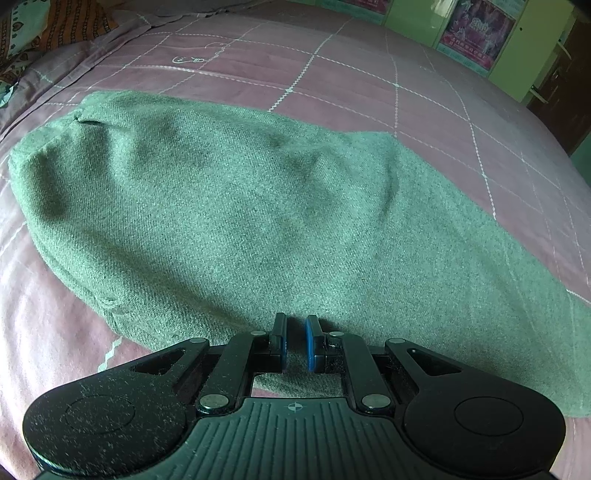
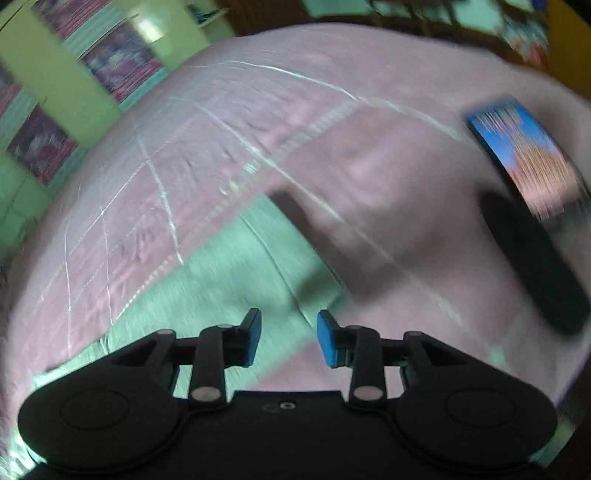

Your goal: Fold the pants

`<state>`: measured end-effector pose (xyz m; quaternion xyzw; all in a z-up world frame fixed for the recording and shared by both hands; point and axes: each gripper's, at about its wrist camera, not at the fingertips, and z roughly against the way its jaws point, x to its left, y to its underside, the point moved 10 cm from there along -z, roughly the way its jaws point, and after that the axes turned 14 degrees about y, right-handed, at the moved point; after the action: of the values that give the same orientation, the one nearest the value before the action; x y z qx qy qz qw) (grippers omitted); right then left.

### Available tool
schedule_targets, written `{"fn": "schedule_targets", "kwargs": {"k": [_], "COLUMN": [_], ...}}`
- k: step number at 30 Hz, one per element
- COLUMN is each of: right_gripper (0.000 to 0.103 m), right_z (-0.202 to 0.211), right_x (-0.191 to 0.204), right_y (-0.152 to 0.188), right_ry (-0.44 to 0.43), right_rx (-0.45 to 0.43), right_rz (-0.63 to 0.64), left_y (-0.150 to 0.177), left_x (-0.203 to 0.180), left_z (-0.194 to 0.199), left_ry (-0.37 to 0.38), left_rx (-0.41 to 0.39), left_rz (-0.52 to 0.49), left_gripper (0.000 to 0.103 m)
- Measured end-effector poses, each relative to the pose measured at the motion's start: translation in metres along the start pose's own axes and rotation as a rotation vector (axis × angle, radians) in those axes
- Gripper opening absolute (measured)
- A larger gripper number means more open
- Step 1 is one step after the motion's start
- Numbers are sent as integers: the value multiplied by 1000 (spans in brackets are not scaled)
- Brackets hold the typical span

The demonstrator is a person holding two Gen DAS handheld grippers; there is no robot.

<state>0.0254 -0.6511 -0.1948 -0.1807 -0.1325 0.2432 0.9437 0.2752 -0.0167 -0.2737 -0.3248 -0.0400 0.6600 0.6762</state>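
Green wool pants (image 1: 229, 221) stretch across the bed (image 1: 369, 74) from my left hand-held gripper (image 1: 295, 341), clenched at their near edge; my right hand-held gripper (image 2: 289, 338) hangs released.

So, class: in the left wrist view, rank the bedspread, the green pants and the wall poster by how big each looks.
1. Bedspread
2. Pants, though nearness to the camera enlarges them
3. Poster

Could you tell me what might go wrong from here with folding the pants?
The left gripper pinches only the near edge of the pants, so the cloth could slip out. The right gripper is open and empty in a blurred view, near a phone on the bed; it might knock it.
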Motion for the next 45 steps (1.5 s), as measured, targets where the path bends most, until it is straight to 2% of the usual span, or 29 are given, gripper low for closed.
{"fn": "schedule_targets", "kwargs": {"k": [3, 6, 7, 9, 13, 16, 19, 24, 25, 27, 29, 32, 33, 34, 38, 40, 42, 45], "right_gripper": [32, 29, 29, 19, 13, 13, 16, 16, 9, 6, 5, 4, 4, 4, 4, 4, 4, 15], "right_z": [-6, -10, -11, -6, 9, 4, -13, -30, -34, -34, -7, 63, 77, 75, -1, -24, -32, -26], "right_x": [-9, -5, -2, 4, 7, 9, 20, 31, 33, 44, 71, 112, 116, 115, 66, 42, 38, 43], "right_y": [9, 0, -1, -5, -8, -8, -2, -3, -3, -8, -29, -65, -71, -72, -44, -23, -15, -20], "right_ry": [-46, -92, -93, -100, -95, -131, -206, -176, -158, -127, -181, -298, -288, -261, -63, -10, 2, 41], "right_rx": [39, 20, 13, -30, -95, -78, 7, -3, 9, 1, -101, -339, -406, -420, -229, -150, -142, -165], "right_rz": [-83, -160, -165, -152, -116, -138, -154, -135, -120, -95, -49, 0, 30, 51, 43, 27, 54, 127], "left_y": [0, 1, 1, 1, 1, 1, 0, 0, 0, 0, 0, 0, 0, 0, 2, 1, 1, 1], "left_x": [0, 0, 0, -1, -2, -2, -2, -2, -2, -2, -1, -1, -1, -1, 0, 0, -1, -2], "left_z": [1, 2, 2, 2, 1, 1, 2, 1, 1, 1, 1, 2, 2, 2, 3, 2, 2, 3], "left_ry": [0, 0, -1, -2, -10, -10, -10, -17, -19, -21, -23, -28, -29, -30, -28, -29, -35, -36], "left_rx": [-3, -6, -6, -6, -4, -4, -6, -8, -9, -13, -18, -28, -32, -34, -36, -35, -34, -36], "left_rz": [-3, -8, -9, -6, -15, -17, -16, -25, -26, -26, -29, -28, -25, -25, -40, -44, -48, -49], "left_gripper": [10, 10, 10, 10, 10, 10, 10, 10, 10, 10, 10, 10, 10, 10, 10, 10, 10, 10]}}
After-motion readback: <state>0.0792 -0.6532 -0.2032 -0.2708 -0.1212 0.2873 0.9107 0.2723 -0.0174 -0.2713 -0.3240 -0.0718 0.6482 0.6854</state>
